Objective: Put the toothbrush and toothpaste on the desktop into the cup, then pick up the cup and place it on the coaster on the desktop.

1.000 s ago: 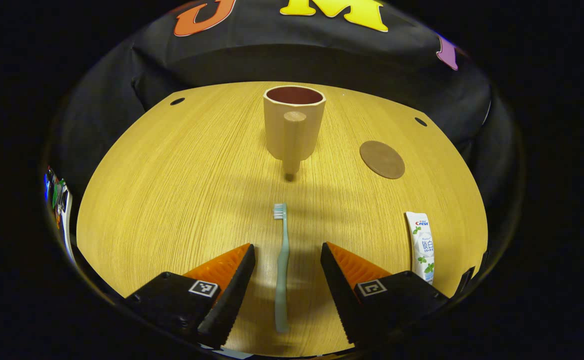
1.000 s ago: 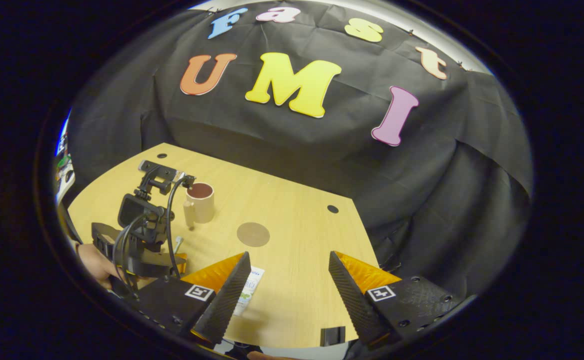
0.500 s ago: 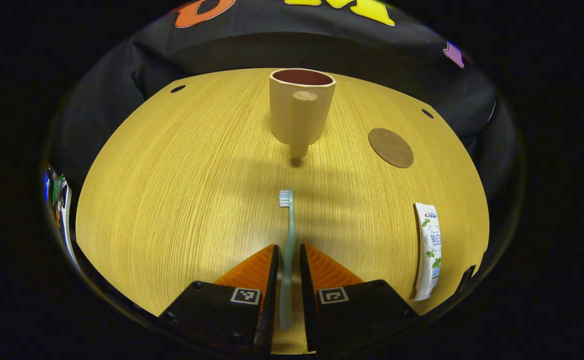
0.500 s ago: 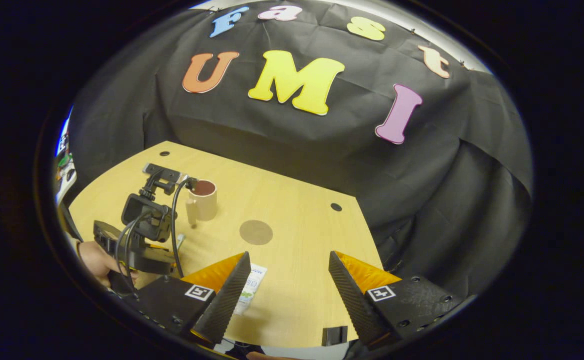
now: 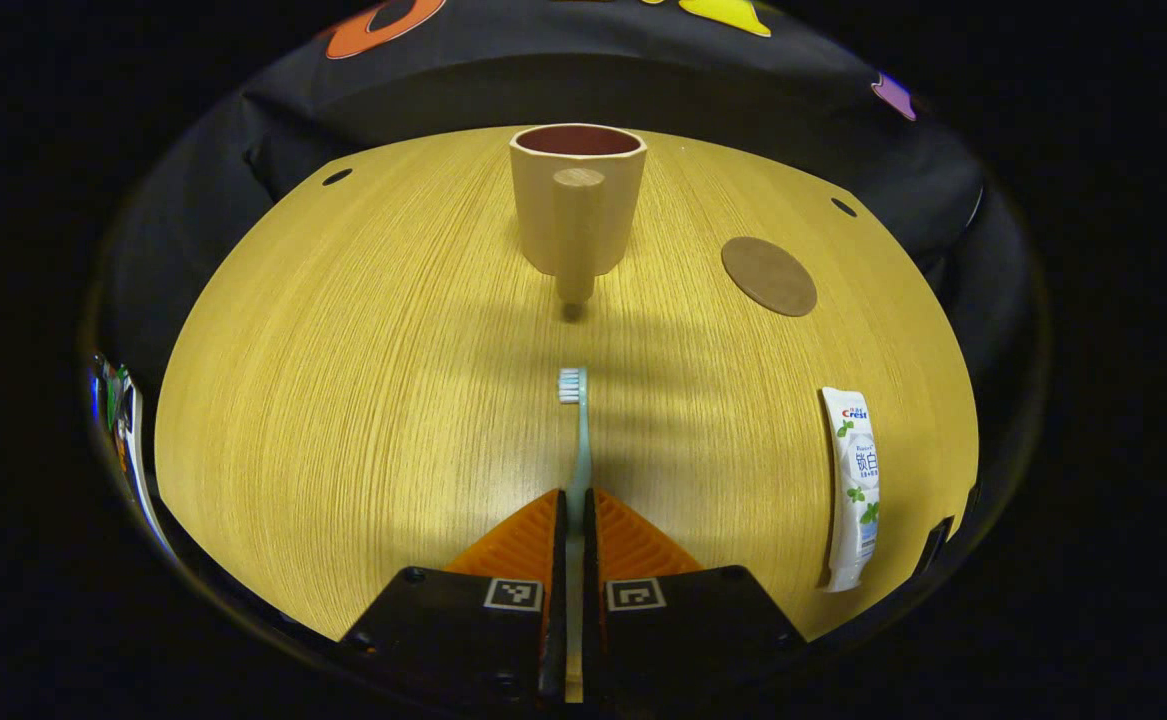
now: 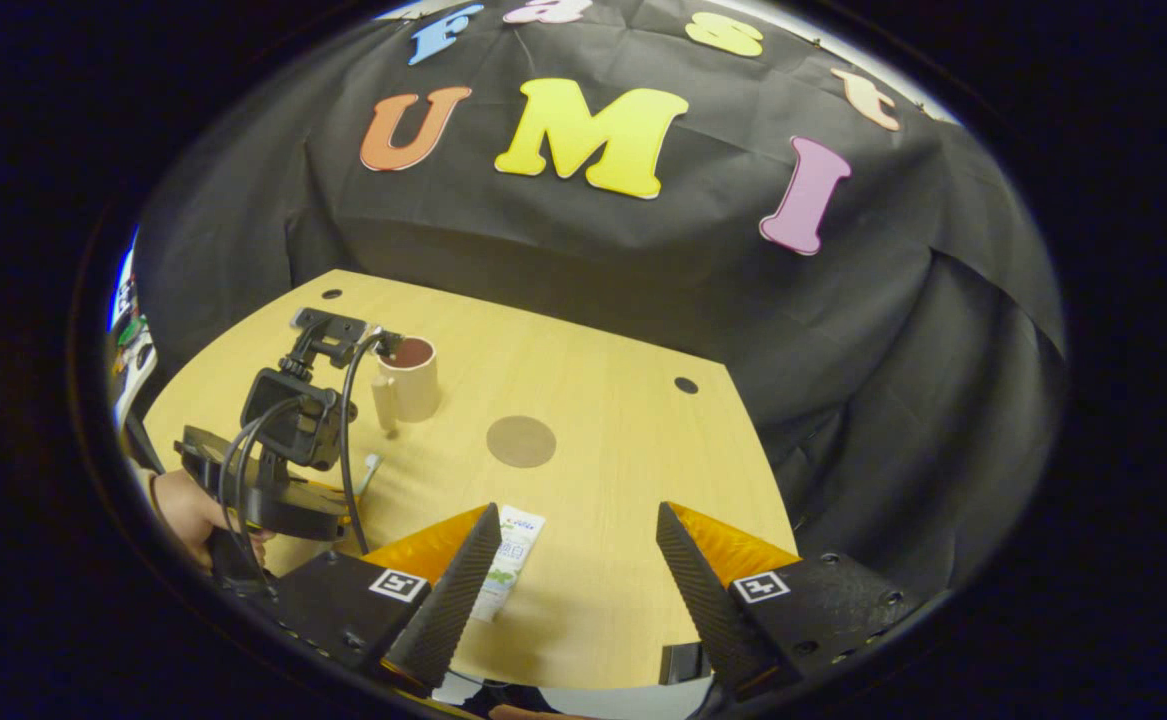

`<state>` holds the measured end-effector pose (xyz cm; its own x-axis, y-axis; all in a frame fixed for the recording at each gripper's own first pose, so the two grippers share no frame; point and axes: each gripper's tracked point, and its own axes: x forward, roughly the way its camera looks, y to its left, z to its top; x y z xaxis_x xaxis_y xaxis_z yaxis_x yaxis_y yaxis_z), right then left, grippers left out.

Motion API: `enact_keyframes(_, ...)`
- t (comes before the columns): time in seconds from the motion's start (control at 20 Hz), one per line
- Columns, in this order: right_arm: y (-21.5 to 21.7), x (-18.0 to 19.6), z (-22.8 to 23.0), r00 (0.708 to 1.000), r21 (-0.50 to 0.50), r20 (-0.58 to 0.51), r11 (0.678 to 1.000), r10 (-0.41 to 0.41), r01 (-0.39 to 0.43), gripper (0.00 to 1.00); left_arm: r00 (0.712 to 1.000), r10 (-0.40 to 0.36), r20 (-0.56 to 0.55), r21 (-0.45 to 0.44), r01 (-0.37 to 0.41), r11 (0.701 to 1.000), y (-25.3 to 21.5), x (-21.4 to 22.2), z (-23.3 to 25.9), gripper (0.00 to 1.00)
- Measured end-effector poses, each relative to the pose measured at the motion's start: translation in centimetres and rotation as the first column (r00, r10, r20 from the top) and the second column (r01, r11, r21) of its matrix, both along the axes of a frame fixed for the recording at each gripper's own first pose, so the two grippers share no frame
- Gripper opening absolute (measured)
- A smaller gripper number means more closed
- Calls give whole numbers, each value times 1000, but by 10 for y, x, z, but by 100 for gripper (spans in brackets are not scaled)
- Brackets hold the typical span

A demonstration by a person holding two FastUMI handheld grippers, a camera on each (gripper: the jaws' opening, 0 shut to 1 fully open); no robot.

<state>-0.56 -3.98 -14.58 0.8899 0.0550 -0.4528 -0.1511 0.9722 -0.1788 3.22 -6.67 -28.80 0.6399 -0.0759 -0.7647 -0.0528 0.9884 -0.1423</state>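
My left gripper (image 5: 574, 500) is shut on the handle of the pale green toothbrush (image 5: 576, 435), whose bristle head points toward the cup. The beige cup (image 5: 576, 208) with a dark red inside stands upright at the far middle of the wooden desktop (image 5: 343, 350), its handle facing me. A round brown coaster (image 5: 768, 275) lies right of the cup. The white toothpaste tube (image 5: 853, 485) lies flat near the right edge. My right gripper (image 6: 578, 545) hangs open above the desk's near edge, the toothpaste tube (image 6: 509, 555) just beside its left finger. The left gripper (image 6: 283, 470) shows there too, held by a hand.
Small dark holes (image 5: 337, 176) mark the desktop's far corners. Black cloth hangs behind and to the right of the desk. The cup (image 6: 410, 378) and coaster (image 6: 521, 441) sit in the desk's middle in the right gripper view.
My left gripper closed from wide open onto the toothbrush handle. The right gripper drifted slightly, staying open.
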Motion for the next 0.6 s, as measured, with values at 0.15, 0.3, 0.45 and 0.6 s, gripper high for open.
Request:
enact_keyframes(0.15, 1, 10, -27, 996, 33, -87, 999, -2, 5, 95, 1000, 5, 4, -18, -5, 1000, 0, -4, 1, 7)
enact_keyframes(0.3, 3, 26, -62, 981, 85, -195, 996, -1, 18, 95, 999, 17, 45, -23, -16, 1000, 6, -11, 16, 7)
enact_keyframes(0.45, 13, 30, -84, 967, 97, -256, 995, -4, 30, 94, 993, 30, 111, -11, -29, 1000, 14, -20, 41, 7)
enact_keyframes(0.6, 24, 36, -110, 946, 114, -325, 993, 3, 36, 94, 986, 57, 158, -29, -53, 998, 20, -31, 68, 7)
